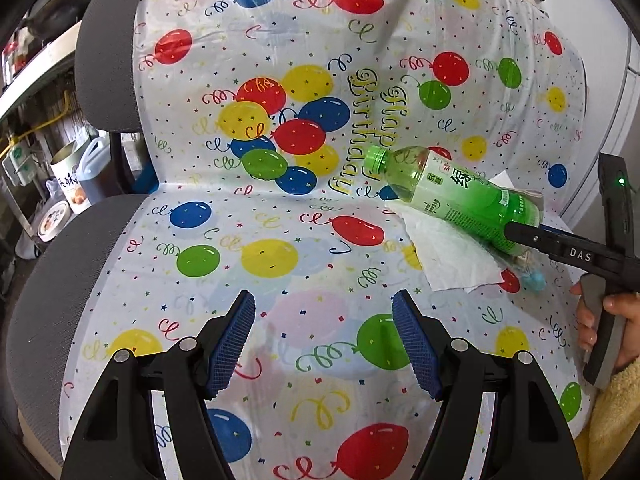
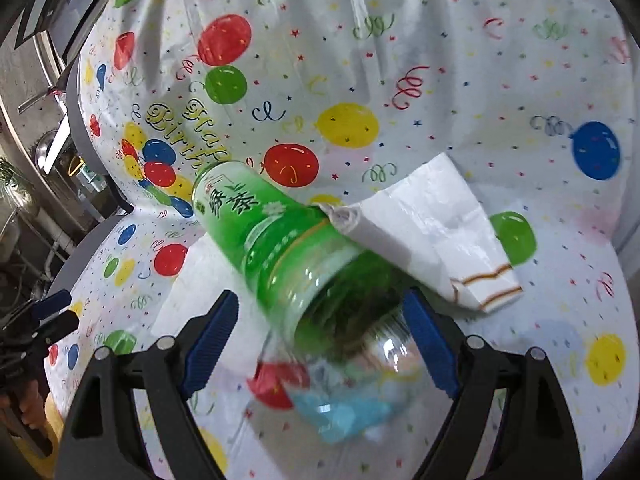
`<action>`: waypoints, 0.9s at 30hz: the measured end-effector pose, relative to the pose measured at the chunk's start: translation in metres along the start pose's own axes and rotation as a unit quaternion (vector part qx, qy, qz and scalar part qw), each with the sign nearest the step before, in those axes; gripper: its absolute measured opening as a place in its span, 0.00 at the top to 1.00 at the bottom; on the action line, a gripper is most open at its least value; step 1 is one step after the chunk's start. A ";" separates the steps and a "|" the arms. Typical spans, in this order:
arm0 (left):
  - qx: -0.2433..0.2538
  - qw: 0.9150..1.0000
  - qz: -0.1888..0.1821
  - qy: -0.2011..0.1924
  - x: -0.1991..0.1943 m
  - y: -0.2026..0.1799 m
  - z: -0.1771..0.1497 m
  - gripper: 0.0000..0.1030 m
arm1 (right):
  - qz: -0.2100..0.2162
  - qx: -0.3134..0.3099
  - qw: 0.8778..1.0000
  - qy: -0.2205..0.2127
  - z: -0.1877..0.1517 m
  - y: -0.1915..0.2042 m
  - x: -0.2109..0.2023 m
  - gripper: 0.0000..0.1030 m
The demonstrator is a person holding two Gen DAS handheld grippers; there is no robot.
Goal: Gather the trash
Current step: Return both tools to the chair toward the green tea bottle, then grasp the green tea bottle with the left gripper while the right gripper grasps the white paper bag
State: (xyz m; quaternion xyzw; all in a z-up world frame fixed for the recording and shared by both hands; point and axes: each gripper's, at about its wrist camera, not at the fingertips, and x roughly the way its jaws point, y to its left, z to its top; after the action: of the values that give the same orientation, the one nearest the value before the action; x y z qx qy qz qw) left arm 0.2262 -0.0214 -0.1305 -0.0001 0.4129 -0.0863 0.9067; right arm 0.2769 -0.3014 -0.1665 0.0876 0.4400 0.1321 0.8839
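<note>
A dark grey mesh office chair fills the view, its seat and back draped in a glossy white plastic cover printed with coloured balloons and streamers (the lettering reads "Happy Birthday"); soft light glints off its creases. Left of the chair a cluttered shelf rises above a round tin and a plastic jug; a white appliance stands right.

A green plastic bottle with a green cap and a green label printed with Chinese characters lies on its side on the balloon-print sheet, cap end pointing toward the sheet's "Happy Birthday" lettering. Under the bottle lies a white paper napkin, spread flat. At the bottle's far side a folded white paper with brown stripes touches its body.
</note>
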 end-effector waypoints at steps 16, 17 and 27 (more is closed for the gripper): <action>-0.054 0.998 0.028 -0.022 -0.031 0.044 0.000 0.30 | 0.060 -0.133 0.989 0.001 -0.018 0.127 -0.027 0.20; -0.057 0.998 0.030 -0.025 -0.036 0.047 -0.001 0.30 | 0.070 -0.141 0.988 0.000 -0.019 0.138 -0.029 0.20; -0.064 0.997 0.030 -0.036 -0.056 0.056 -0.003 0.30 | 0.058 -0.189 0.980 -0.024 -0.031 0.182 -0.059 0.22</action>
State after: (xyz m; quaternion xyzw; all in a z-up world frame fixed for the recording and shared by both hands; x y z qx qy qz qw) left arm 0.1967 0.0423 -0.0940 -0.0492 0.3848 -0.0327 0.9211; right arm 0.1892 -0.1453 -0.0912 -0.0525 0.3800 0.2623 0.8855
